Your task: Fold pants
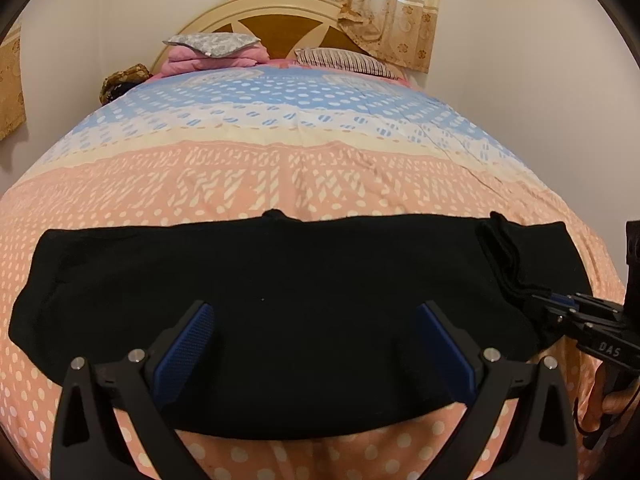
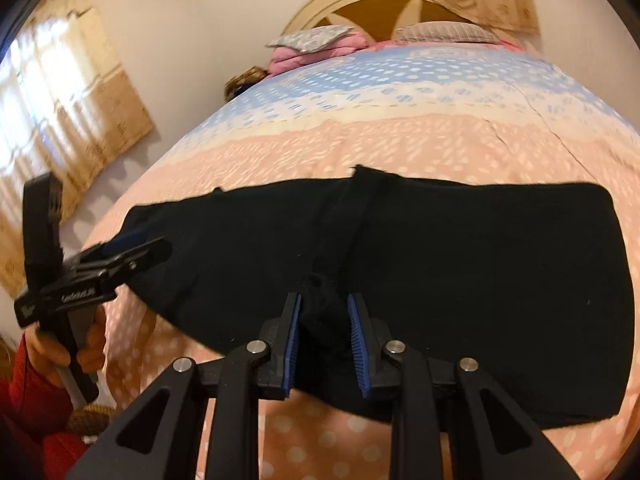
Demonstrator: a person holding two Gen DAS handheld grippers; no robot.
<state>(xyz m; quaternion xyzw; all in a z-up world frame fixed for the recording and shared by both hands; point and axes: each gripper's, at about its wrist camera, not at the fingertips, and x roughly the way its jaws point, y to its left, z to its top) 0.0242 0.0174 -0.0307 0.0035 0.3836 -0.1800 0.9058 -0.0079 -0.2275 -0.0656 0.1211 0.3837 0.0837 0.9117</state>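
Black pants (image 1: 280, 312) lie stretched across the lower half of both wrist views, spread flat on a bed (image 1: 320, 168) covered in a pink, cream and blue dotted sheet. The garment already reads as one long band rather than two separate legs, which suggests the legs have been laid one over the other; the shorter crosswise folds look to be still ahead.

In the left wrist view the left gripper (image 1: 314, 316) hangs over the middle of the cloth, its jaws spread wide with nothing between the blue pads (image 1: 188, 344). At the right edge of that frame the right gripper (image 1: 560, 302) comes in from the side against a bunched ridge of fabric near the pants' end.

In the right wrist view that gripper's jaws stand partly closed about a raised lump of black cloth at lower centre, the pads close on either side of it. The lump fills the gap, yet whether it is truly clamped cannot be told from these frames.

The person's left hand (image 2: 60, 348), in a red sleeve, grips the other tool at the lower left. A stack of pillows (image 1: 216, 50) sits by the headboard (image 1: 280, 12) at the top, beneath patterned curtains (image 1: 392, 12).
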